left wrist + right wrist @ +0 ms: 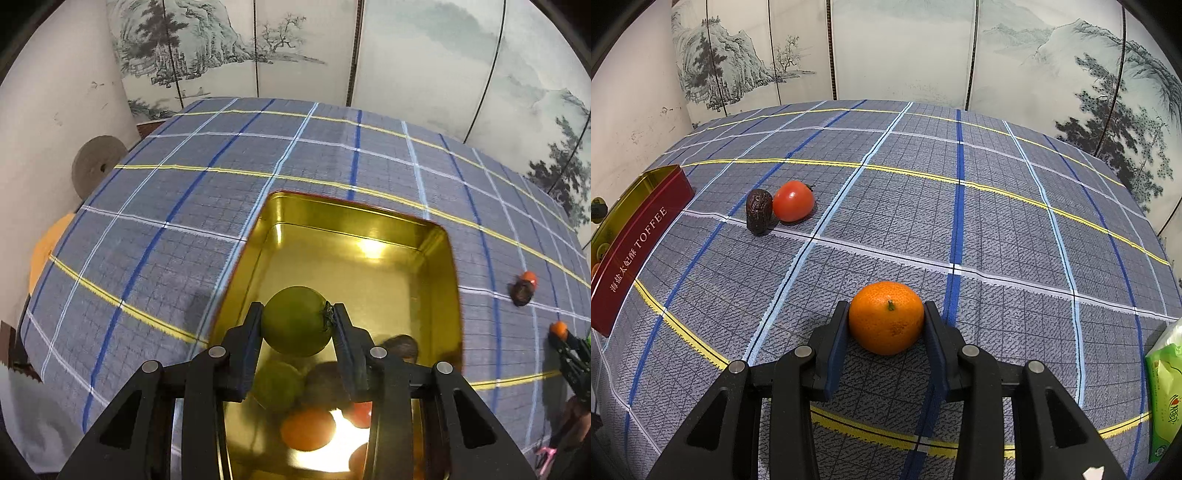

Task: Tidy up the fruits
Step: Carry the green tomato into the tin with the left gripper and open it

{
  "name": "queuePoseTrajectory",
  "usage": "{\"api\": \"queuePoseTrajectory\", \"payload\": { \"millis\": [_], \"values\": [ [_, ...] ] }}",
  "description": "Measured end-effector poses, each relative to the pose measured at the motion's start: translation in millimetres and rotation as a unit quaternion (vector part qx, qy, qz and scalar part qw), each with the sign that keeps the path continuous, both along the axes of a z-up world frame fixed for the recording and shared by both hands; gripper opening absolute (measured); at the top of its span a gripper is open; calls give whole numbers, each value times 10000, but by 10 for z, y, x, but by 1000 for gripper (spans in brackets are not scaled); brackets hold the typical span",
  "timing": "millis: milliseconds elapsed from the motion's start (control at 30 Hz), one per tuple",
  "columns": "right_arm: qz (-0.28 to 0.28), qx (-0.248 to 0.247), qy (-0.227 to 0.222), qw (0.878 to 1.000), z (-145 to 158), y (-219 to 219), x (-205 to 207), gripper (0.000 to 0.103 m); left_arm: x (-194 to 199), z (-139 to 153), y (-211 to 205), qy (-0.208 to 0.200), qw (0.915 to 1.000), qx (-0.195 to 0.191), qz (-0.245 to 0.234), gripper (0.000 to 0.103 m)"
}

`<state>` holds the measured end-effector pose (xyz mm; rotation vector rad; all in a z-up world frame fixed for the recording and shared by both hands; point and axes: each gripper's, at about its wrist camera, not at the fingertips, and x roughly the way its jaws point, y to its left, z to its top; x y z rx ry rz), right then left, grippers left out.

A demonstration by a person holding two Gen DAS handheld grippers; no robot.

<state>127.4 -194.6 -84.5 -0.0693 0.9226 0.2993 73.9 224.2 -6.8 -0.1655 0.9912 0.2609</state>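
We're in a home-like room, staged around a table spread with a blue-grey plaid tablecloth striped in yellow, white and blue. Behind it stands a folding screen painted with ink-wash mountains and pines, beside a scuffed white wall, more living room than lab. Household bits fill it out: a red toffee tin with gold inside, fruit lying on the cloth, and a green packet at the edge.
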Motion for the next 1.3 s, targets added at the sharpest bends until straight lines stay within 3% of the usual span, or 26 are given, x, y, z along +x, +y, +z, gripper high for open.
{"api": "queuePoseTrajectory", "payload": {
  "millis": [600,1300],
  "values": [
    [0,-6,-2,10000,-1,1,2,37,224,-356,49,339,9994,105,-58,38],
    [0,-12,-5,10000,-3,0,6,37,215,-477,21,479,9988,125,-56,38]
  ]
}}
